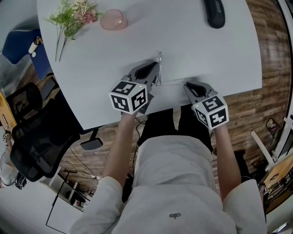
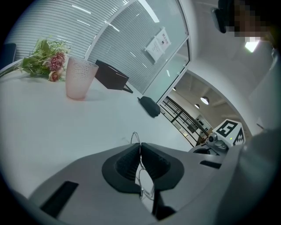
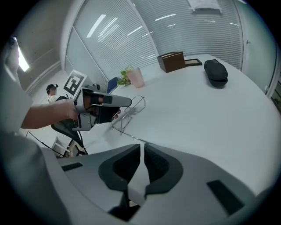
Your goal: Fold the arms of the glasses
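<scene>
- Head view, big to small: white table (image 1: 215, 55), black office chair (image 1: 34, 137) off its left side. Containers?
- Black glasses case (image 1: 214, 13) at the far edge. It's closed, so contents are hidden, and the frame cuts off its far end. Brown box (image 3: 171, 60) near it shows only in the gripper views; can't see inside. Pink cup (image 1: 113, 19) stands upright beside the flower sprig (image 1: 71, 18); only its own pink bottom shows.
- Glasses?
- Wire-rim glasses (image 3: 128, 112) at the near table edge, between the two grippers. Can't tell if they touch the table. Left gripper (image 2: 140, 146) is clamped on the front frame, rim wire pinched between the pads. One arm (image 1: 171, 82) sticks out unfolded toward the right gripper (image 3: 144, 145).
- Right one gripping?
- Jaws nearly together, with a thin slit left. The arm's end runs into the slit at the tips, so it reads as pinching that arm. Contact itself is hard to make out. Second arm is too thin to trace.
</scene>
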`<state>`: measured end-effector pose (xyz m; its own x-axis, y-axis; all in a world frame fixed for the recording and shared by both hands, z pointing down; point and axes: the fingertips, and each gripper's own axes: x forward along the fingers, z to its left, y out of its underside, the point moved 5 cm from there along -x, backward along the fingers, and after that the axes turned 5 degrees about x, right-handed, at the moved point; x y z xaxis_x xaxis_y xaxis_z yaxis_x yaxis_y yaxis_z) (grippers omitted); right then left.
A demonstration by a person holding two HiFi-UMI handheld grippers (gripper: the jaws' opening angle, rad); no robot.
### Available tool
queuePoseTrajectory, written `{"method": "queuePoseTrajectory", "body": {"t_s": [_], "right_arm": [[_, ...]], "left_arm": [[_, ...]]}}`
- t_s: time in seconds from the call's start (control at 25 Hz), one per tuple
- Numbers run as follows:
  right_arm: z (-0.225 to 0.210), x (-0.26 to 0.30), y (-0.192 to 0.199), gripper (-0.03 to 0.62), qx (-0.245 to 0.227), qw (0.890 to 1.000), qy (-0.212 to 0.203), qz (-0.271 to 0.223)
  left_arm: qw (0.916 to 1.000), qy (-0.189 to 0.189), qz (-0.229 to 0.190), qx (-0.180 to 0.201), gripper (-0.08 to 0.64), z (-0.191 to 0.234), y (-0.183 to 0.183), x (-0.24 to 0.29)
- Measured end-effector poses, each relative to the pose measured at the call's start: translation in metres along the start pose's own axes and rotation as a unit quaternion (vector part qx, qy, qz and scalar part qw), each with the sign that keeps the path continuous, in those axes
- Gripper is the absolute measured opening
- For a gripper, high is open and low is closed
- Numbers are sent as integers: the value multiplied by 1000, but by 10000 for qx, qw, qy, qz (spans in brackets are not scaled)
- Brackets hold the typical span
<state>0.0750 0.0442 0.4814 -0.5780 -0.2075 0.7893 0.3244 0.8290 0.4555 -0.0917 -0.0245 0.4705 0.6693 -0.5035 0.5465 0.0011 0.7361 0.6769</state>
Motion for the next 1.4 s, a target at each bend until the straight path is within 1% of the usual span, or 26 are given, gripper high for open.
{"method": "queuePoseTrajectory", "body": {"t_s": [0.32,0.52,1.4], "right_arm": [[2,4,-9,34,-9,10000,-31,-54],[3,6,-16,34,4,9999,-64,-95],[10,27,-38,34,-192,9996,-178,-82]], "left_arm": [[10000,-17,70,-24,25,-1,7,-1],[10000,36,66,-19,25,-4,6,-2],[9998,150,126,6,25,-10,7,0]]}}
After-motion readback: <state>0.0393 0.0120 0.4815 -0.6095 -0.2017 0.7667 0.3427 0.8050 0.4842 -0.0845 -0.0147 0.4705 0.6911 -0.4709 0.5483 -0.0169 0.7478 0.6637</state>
